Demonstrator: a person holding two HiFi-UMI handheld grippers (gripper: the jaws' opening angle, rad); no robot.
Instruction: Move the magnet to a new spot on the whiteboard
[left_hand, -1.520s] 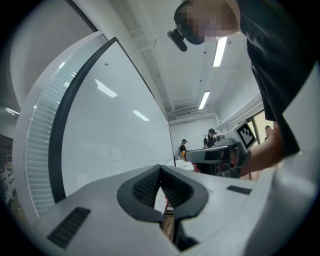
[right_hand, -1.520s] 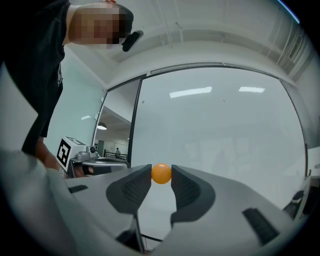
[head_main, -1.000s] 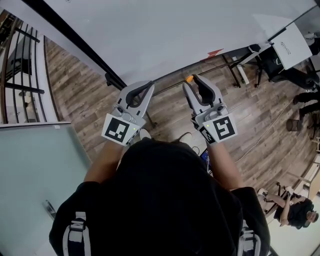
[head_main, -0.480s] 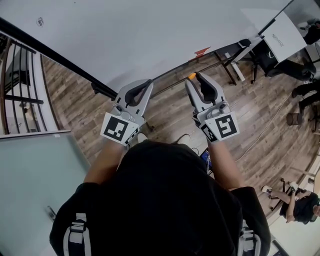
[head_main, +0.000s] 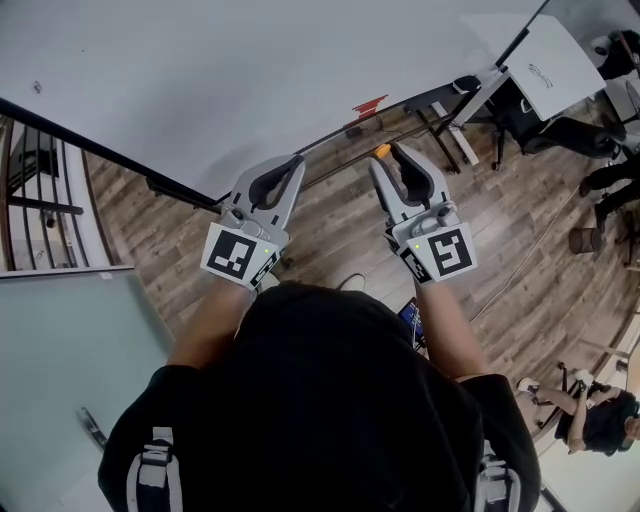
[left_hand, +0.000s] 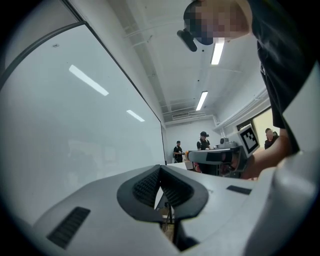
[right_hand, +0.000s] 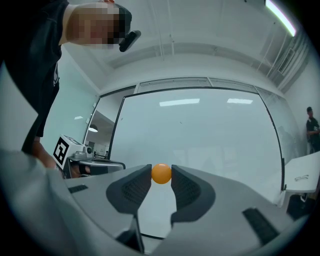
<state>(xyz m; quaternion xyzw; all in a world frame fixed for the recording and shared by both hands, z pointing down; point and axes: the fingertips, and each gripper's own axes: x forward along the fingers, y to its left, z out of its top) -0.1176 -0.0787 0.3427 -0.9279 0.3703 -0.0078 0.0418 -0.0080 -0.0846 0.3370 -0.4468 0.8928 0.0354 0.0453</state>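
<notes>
Magnet (right_hand: 161, 173): a small orange ball, held between the tips of the right claw and raised in front of the whiteboard. The right gripper view shows the board's white face directly behind it. From the head view it sits against the wooden floor, just below the board's lower frame, and no view shows whether it touches the board.
Right claw (head_main: 389, 158): pinching the magnet, one ribbed pad on each side of it and only the very tips on the ball. The claw points forward at the board.
Left claw (left_hand: 160, 168): tips pressed together with nothing between them. It is held up beside the right claw, level with it and apart from it, and also points toward the board.
Whiteboard (head_main: 250, 70): large, dark-framed and mostly bare, filling the upper part of the head view and stretching off to the left. A small red mark (head_main: 370, 103) sits near its lower edge, above the right claw.
Floor (head_main: 330, 215): brown wood planks under both claws.
Glass panel (head_main: 60, 350): pale green, at the person's left.
People (left_hand: 202, 141): several stand far off in the room behind the left claw, under long ceiling lights (left_hand: 217, 52).
</notes>
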